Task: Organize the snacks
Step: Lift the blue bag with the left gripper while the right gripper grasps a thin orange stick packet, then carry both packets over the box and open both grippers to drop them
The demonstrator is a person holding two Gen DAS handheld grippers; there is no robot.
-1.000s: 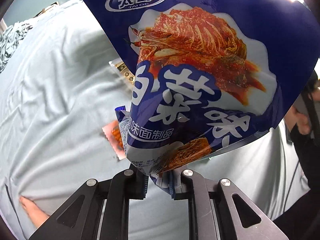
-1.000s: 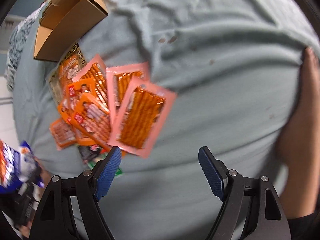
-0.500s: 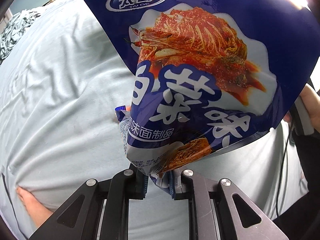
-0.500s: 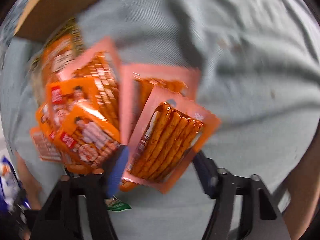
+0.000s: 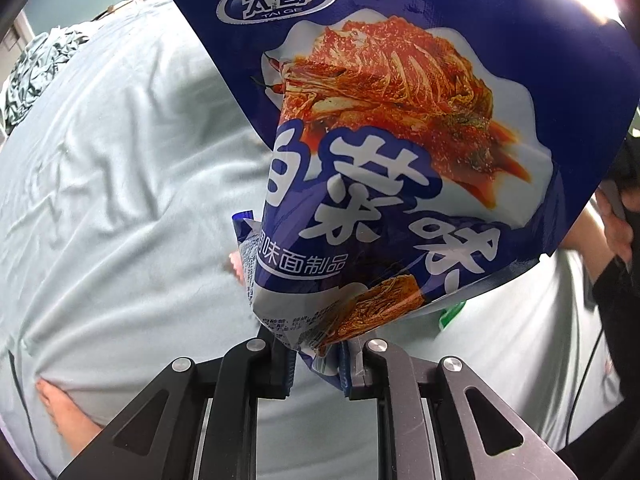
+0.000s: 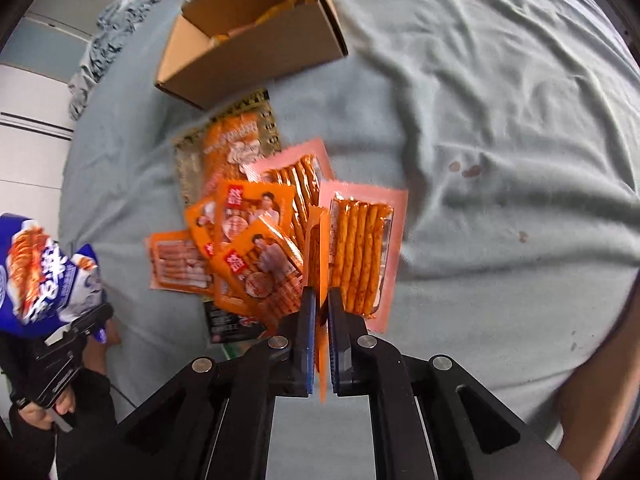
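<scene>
Left gripper (image 5: 316, 354) steeply down, nearly closed, pinching blue bag (image 5: 400, 140); right gripper (image 6: 320, 344) angled down, jaws clamped on pink packet (image 6: 320, 252) edge-on

Sheet (image 6: 500, 160) right of snack pile (image 6: 256, 232) bare; cardboard box (image 6: 248, 48) apparently blocks beyond.

Blue kimchi-print snack bag (image 5: 400, 140): glossy plastic film, creased at pinched corner. Orange stick-snack packets (image 6: 360, 252): shiny plastic, part clear window. Cardboard box (image 6: 256, 52): matt brown paper board. Bedsheet (image 6: 500, 160): pale matt cloth, wrinkled, few small stains. Right gripper (image 6: 320, 320): matt black plastic, blue rubbery pads, metal screws.
</scene>
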